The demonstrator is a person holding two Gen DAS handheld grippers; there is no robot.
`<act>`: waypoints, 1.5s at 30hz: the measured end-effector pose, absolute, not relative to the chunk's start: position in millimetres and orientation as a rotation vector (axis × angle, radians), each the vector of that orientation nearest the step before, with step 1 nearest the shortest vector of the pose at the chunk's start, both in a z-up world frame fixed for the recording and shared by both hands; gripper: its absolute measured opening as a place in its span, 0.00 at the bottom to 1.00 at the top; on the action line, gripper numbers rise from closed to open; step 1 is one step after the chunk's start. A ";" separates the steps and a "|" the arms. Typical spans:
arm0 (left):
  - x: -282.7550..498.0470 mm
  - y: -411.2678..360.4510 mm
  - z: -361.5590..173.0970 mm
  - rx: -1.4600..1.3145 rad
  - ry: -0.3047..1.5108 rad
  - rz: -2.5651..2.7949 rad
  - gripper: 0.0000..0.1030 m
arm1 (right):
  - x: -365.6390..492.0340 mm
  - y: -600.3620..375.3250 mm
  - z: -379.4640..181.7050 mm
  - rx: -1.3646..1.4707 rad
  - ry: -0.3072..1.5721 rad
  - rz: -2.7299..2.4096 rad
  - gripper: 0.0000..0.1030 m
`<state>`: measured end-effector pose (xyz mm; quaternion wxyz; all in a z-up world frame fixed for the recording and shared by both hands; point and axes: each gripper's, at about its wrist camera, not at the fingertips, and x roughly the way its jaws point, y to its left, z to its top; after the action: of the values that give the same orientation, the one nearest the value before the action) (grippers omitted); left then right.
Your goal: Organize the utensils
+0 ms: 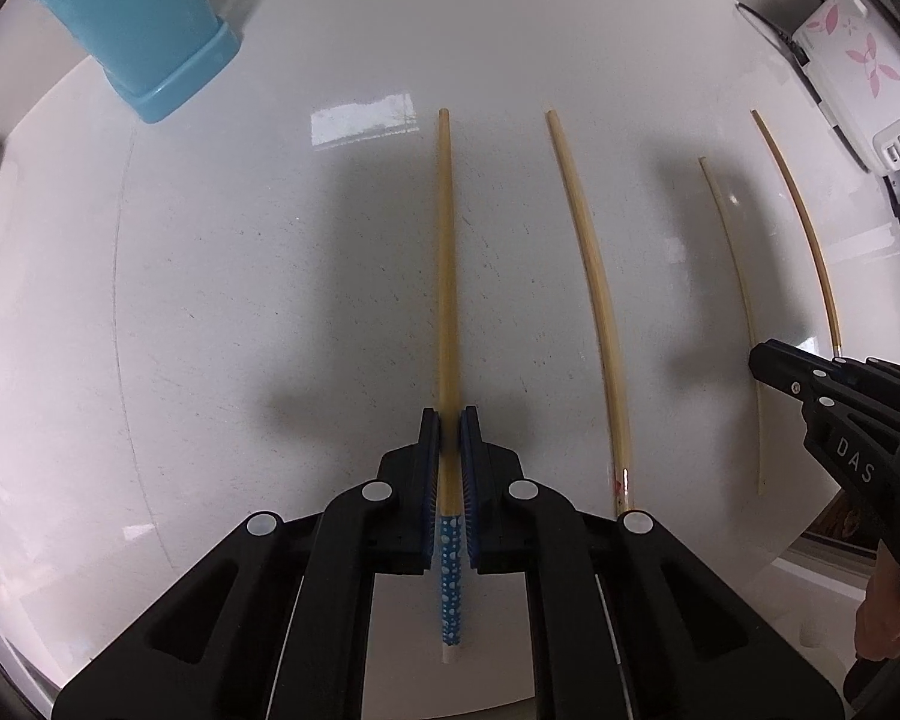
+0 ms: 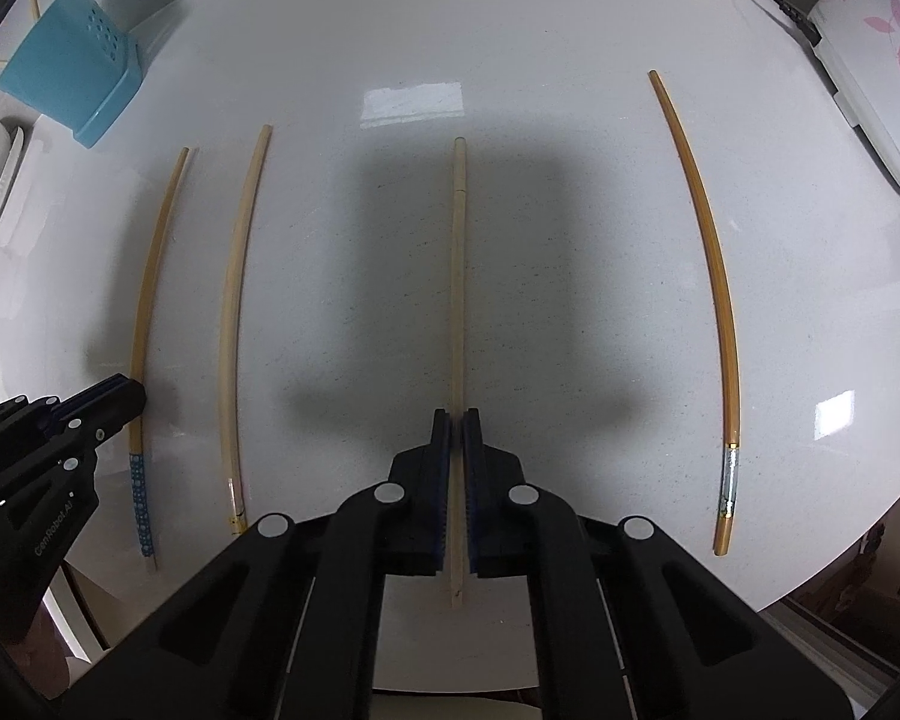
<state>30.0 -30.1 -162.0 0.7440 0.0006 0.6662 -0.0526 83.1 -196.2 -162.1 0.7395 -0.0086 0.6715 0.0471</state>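
Chopsticks, four in number, lie roughly parallel and well apart on the white surface (image 2: pixel 570 210). The blue-dotted chopstick (image 1: pixel 446 300) runs lengthwise between the jaws of the left gripper (image 1: pixel 450 438); the blue pads sit close against the shaft on both sides, pinching it just above its patterned end, which extends back beneath the gripper body. The pale chopstick (image 2: pixel 457 312) lies likewise between the jaws of the right gripper (image 2: pixel 456 438), pads closed in on its rear portion; whether they press it firmly cannot be told, as a thin gap shows on one side. Between these two lies the plain bamboo chopstick (image 2: pixel 234 324), ungripped, apart from either gripper. The silver-banded chopstick (image 2: pixel 711 276) lies farthest right, near the surface edge, untouched. Both held chopsticks appear to rest flat on the surface; lift cannot be confirmed. A blue utensil holder (image 1: pixel 144 30) stands at the far left corner, well apart from all four chopsticks. A white appliance with pink flower print (image 2: pixel 870 42) occupies the far right.
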 end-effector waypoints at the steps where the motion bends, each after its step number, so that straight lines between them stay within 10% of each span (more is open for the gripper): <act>1: 30.2 -28.8 -161.4 -0.003 1.458 -0.115 0.06 | 82.9 -195.6 -161.5 -0.018 1.472 0.104 0.03; 45: 24.9 65.1 -44.2 -0.116 1.155 0.038 0.06 | 112.9 -110.0 -58.8 -0.059 1.164 0.289 0.03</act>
<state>24.9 65.1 -44.2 0.8362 -0.0548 0.5454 0.0180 112.9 -110.0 -58.8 0.8250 -0.0277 0.5478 0.1358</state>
